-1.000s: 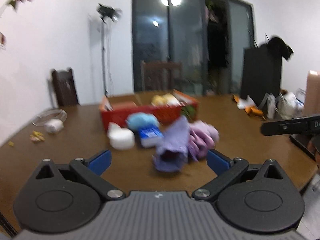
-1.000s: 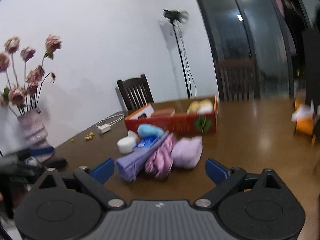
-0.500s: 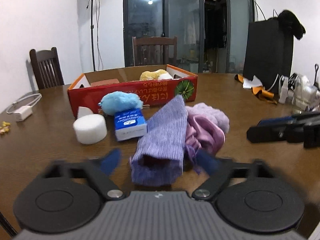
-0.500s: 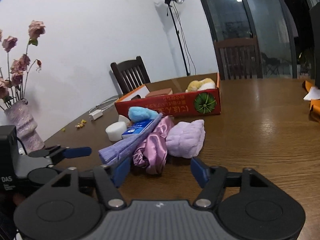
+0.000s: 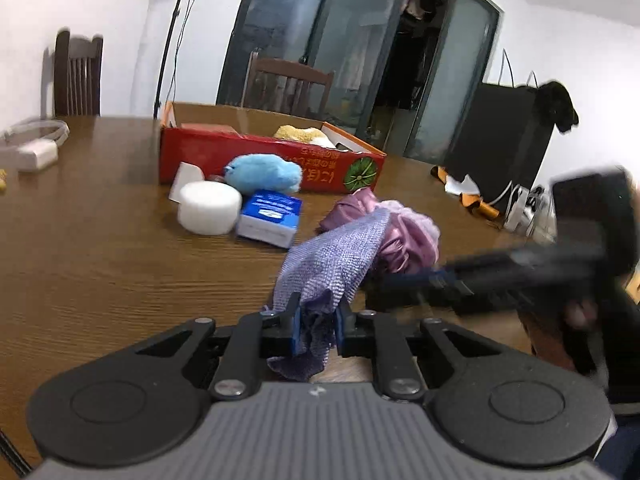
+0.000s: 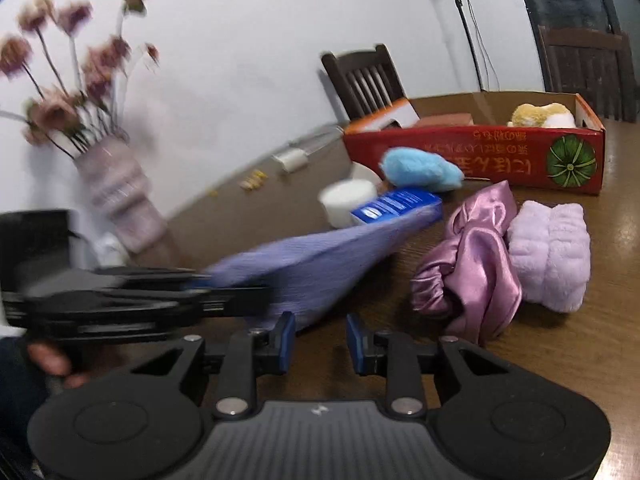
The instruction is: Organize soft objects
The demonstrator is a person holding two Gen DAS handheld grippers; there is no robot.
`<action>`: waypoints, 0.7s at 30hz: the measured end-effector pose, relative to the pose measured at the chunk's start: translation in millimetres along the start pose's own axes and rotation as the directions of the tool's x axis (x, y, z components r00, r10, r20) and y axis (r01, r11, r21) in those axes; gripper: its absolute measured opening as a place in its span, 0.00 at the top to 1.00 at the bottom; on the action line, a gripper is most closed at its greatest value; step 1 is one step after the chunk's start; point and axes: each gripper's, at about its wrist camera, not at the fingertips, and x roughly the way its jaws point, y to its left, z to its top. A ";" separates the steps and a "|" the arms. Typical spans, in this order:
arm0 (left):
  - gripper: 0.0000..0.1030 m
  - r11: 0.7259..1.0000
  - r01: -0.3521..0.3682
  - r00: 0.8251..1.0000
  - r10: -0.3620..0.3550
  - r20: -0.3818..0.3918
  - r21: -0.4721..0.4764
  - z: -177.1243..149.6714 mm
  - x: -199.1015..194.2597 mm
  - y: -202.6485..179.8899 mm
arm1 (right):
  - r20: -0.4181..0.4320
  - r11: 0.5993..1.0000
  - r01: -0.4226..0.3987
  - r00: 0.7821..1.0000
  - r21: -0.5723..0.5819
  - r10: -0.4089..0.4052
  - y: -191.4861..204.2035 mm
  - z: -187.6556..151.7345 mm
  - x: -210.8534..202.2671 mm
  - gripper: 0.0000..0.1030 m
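A purple knitted cloth (image 5: 336, 256) lies stretched across the brown table (image 5: 100, 248), one end draped on a pink satin cloth (image 5: 408, 240). My left gripper (image 5: 316, 330) is shut on the near end of the purple cloth. My right gripper (image 6: 320, 338) sits just in front of that cloth (image 6: 320, 256); its jaws are closing, with only bare table between the pads. A lavender fluffy cloth (image 6: 548, 256) lies right of the satin cloth (image 6: 472, 268). Behind are a blue plush (image 5: 264, 172), a white sponge (image 5: 208, 212) and a red box (image 5: 272, 160).
A blue tissue pack (image 5: 270, 216) lies beside the sponge. A yellow plush (image 6: 536, 114) sits in the box. A vase of flowers (image 6: 116, 200) stands at the table's left edge. A white charger (image 5: 36, 152) lies far left. Chairs (image 6: 364, 76) stand behind the table.
Both grippers came forward and down to the cloth pile. The left jaws closed from wide open onto the purple cloth's end. The right jaws narrowed a lot.
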 end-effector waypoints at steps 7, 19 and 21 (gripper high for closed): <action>0.30 0.977 -0.001 0.996 -0.018 0.085 0.212 -13.3 -33.0 -14.3 | 0.177 0.996 0.039 0.983 0.084 -0.053 1.3 24.1 -30.0 0.60; 0.27 0.967 -0.125 0.991 0.131 0.014 -0.220 -18.0 -24.4 17.1 | -0.002 0.978 0.125 0.992 -0.168 -0.127 44.5 3.2 37.4 0.58; 0.27 0.960 -0.121 0.992 0.123 -0.009 -0.253 -19.8 -23.2 18.0 | 0.002 0.964 0.174 0.984 -0.200 -0.177 52.8 -8.4 27.6 0.58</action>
